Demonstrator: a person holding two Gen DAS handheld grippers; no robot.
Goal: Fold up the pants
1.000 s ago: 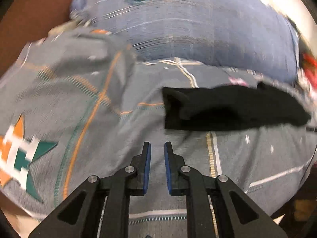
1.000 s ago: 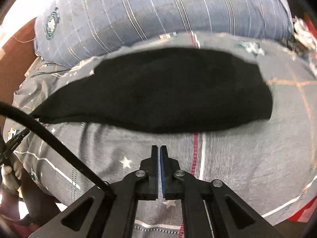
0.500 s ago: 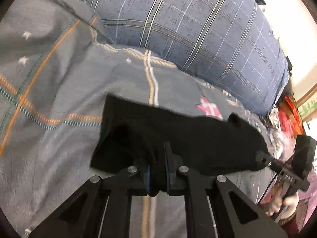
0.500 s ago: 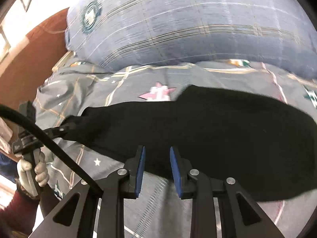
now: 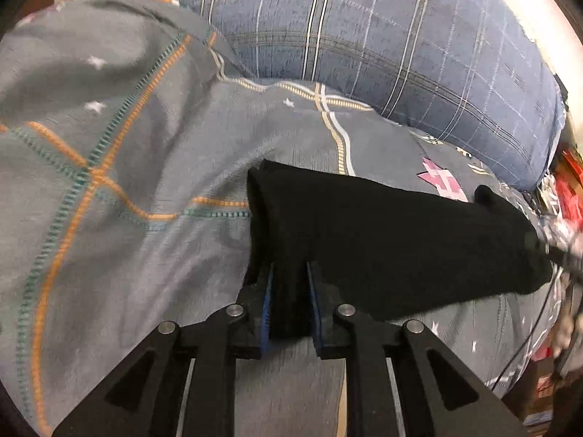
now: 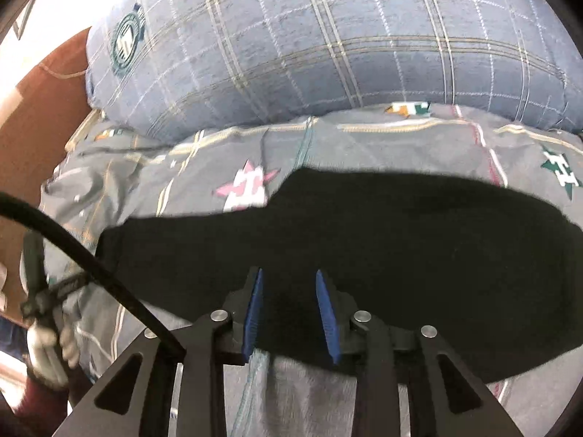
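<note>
Grey patterned bedspread (image 5: 109,182) below plaid pillow (image 6: 328,47) carries black pants (image 5: 382,233); left gripper (image 5: 289,273) narrowly parted around a bunched edge, right gripper (image 6: 288,284) wide over the near hem; risk: closing may pinch bedspread too.

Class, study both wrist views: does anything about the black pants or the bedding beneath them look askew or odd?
Nothing is damaged or spilled. The black pants lie across the grey quilt, which is rumpled near the plaid pillow. The pants' upper edge looks uneven.
</note>
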